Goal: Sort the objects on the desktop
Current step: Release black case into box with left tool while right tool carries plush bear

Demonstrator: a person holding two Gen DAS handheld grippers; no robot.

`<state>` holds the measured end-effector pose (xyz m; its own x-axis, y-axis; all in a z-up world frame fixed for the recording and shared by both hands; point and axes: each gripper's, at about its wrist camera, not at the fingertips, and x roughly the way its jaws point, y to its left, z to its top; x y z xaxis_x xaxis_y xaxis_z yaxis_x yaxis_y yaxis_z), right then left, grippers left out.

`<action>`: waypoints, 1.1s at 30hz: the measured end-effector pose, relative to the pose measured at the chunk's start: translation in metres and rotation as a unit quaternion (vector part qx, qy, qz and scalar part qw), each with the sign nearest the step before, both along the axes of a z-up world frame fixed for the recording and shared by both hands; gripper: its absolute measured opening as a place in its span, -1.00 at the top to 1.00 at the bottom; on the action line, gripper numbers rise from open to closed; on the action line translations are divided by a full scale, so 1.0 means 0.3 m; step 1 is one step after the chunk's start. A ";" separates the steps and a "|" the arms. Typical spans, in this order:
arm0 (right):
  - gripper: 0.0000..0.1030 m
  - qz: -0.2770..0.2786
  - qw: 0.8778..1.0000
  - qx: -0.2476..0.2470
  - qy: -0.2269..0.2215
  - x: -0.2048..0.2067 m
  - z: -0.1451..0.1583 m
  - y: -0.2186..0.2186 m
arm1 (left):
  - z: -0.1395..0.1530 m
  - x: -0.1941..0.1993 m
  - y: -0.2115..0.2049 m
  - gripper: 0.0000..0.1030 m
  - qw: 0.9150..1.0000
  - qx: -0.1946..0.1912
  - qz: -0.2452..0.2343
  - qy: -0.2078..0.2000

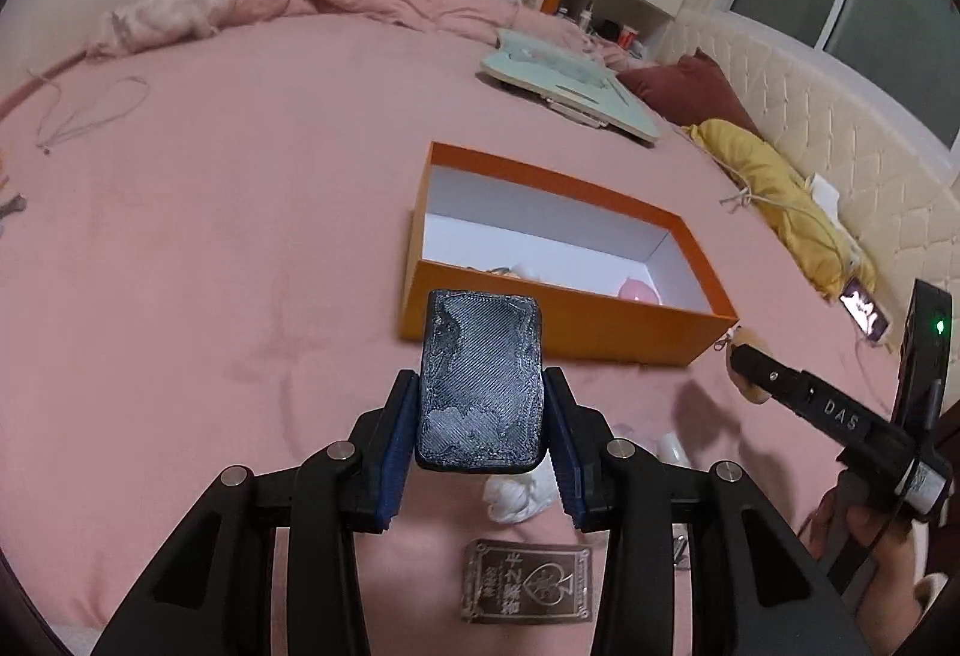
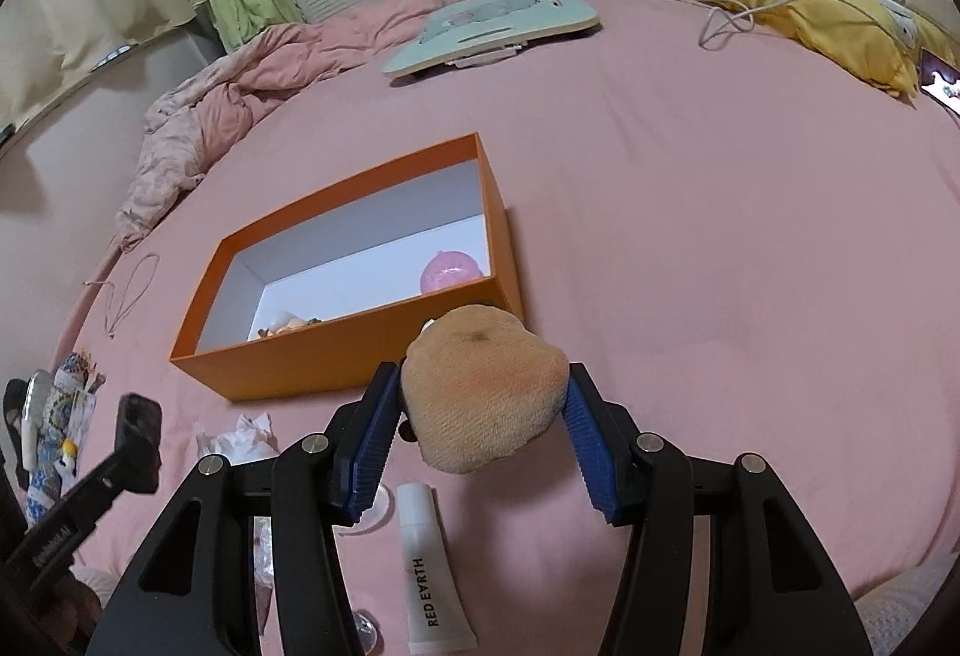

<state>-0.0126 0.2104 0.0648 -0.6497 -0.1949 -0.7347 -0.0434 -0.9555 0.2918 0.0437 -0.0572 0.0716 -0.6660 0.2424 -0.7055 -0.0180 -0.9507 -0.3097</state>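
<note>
**Clerk:** Left wrist view, item one: left gripper [image 1: 480, 416], jaws partly closed, blue pads pressed on both sides of a dark blue ridged block [image 1: 480, 386]. Block held clear of the pink bedsheet [image 1: 210, 236], just short of the orange box [image 1: 570, 320].

**Checker:** And the other tongs?

**Clerk:** Right wrist view, item two: right gripper [image 2: 483, 410], jaws at about middle width, clamped on a tan plush toy [image 2: 486, 392]. Toy sits just before the near wall of the box, toward its right corner.

**Checker:** Box contents?

**Clerk:** A pink round object [image 2: 451, 269] at the right end; small pale items [image 2: 285, 325] at the left end, too small to identify. Loose on the sheet: a white tube [image 2: 429, 572], crumpled tissue [image 1: 519, 494], a silver card case [image 1: 527, 581].

**Checker:** Step in hand, by your reading?

**Clerk:** Carrying both pieces to the box. To do it well, I judge: lift each over the near wall before releasing, keep the two grippers apart so they do not meet above the box, and drop into the bare white middle of the floor. The plush is soft and may cling to a pad; open wide.

**Checker:** Pose?

**Clerk:** Both grippers angled downward and forward toward the box. A hand [image 1: 882, 542] is visible behind the right gripper's handle, lower right in the left wrist view.
</note>
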 end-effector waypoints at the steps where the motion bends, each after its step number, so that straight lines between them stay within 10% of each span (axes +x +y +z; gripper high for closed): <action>1: -0.07 0.003 1.000 0.002 0.004 -0.003 0.004 -0.006 | 0.003 -0.007 -0.003 0.25 1.000 0.005 -0.002 -0.001; 17: -0.08 0.063 0.996 0.047 0.053 -0.239 0.090 -0.090 | 0.076 -0.425 0.127 0.25 0.995 0.005 -0.084 0.045; 33: -0.08 0.067 0.993 0.091 0.040 -0.296 -0.018 -0.132 | 0.014 -0.462 0.121 0.25 0.997 -0.020 -0.070 0.021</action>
<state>-0.1015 0.1707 0.0594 -0.6851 -0.1522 -0.7124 0.1045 -0.9884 0.1106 -0.0948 -0.0209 0.0759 -0.6575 0.3066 -0.6883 -0.1636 -0.9497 -0.2668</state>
